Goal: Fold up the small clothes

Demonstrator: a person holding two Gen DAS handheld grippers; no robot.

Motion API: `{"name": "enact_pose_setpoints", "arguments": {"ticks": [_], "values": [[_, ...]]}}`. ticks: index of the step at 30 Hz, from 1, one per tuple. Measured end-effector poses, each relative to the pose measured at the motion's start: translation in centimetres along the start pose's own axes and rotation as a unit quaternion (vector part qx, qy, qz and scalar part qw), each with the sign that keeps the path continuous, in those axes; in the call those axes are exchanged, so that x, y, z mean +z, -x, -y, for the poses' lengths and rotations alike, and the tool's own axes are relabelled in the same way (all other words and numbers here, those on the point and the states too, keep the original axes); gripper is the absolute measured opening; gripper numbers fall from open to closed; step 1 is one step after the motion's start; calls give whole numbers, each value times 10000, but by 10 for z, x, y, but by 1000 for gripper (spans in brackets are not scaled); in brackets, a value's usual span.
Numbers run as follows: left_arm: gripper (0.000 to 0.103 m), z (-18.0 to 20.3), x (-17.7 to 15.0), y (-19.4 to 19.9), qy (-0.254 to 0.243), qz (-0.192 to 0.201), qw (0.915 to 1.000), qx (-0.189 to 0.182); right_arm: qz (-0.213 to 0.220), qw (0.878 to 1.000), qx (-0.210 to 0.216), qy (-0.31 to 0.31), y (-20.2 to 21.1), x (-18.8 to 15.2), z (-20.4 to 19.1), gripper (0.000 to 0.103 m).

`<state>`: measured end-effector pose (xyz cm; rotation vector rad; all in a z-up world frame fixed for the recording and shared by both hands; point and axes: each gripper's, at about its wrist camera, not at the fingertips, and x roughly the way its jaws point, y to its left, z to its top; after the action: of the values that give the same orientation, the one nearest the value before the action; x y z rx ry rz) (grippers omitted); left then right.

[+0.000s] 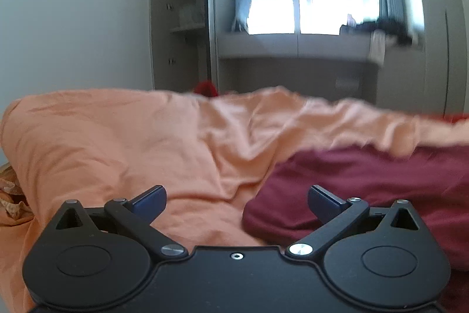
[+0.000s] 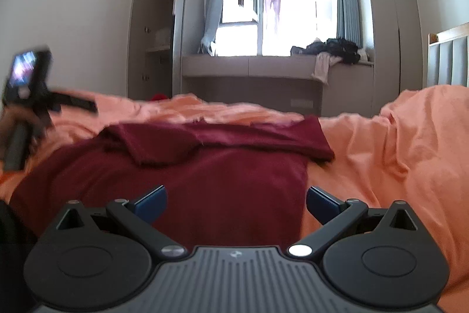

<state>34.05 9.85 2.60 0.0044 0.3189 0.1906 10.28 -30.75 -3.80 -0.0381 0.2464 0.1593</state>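
1. My left gripper [image 1: 236, 203] hangs low over the bed with its blue fingers [image 1: 149, 203] spread wide, and nothing is between them.
2. My right gripper [image 2: 236, 203] is the same: blue fingers [image 2: 322, 204] wide apart, holding nothing, poised just above the cloth.
3. Right under my right gripper lies the dark red garment [image 2: 222, 175], spread flat on the orange bedsheet [image 2: 395, 154]. Its far part is folded back over itself, making a doubled flap with a ragged-looking edge.
4. From my left wrist view the same dark red garment [image 1: 366, 189] sits to the right of my fingers, while rumpled orange bedsheet [image 1: 132, 143] fills the left and middle.
5. In the right wrist view, my left gripper [image 2: 85, 105] shows at the left edge of the bed, blurred, held in my hand [image 2: 17, 122] above the sheet, apart from the garment.
6. Past the far edge of the bed something small and bright red [image 2: 158, 97] peeks up; I cannot tell what it is.
7. Beyond that stands a grey window bench [image 2: 249, 69] with a heap of dark clothes [image 2: 334, 49] on its right end and a pale cloth hanging over its front.
8. An open wardrobe [image 2: 158, 34] is at the left of the bright window [image 2: 293, 11], which has blue-grey curtains on both sides.
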Motion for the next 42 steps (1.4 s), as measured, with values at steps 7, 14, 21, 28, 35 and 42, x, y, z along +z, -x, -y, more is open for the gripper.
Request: {"name": "enact_pose_setpoints", "arguments": {"ticks": [7, 14, 21, 28, 35, 42], "values": [[102, -7, 1, 84, 662, 842, 9939, -270, -907, 9925, -110, 812, 16, -33, -10, 103], [103, 2, -12, 147, 856, 740, 9886, -998, -1384, 9698, -217, 1998, 27, -71, -31, 103], [103, 26, -28, 189, 122, 394, 9910, -1275, -1144, 9416, -1071, 2980, 6, -95, -52, 103], [103, 41, -56, 214, -352, -26, 9882, -1491, -610, 9293, -1390, 3368, 0, -112, -64, 102], [103, 51, -77, 228, -956, -252, 9774, -1869, -930, 9449, -598, 3081, 1, -106, -53, 35], [103, 64, -92, 245, -1664, -146, 9698, -1778, -809, 9533, -268, 2898, 11, -84, -38, 10]]}}
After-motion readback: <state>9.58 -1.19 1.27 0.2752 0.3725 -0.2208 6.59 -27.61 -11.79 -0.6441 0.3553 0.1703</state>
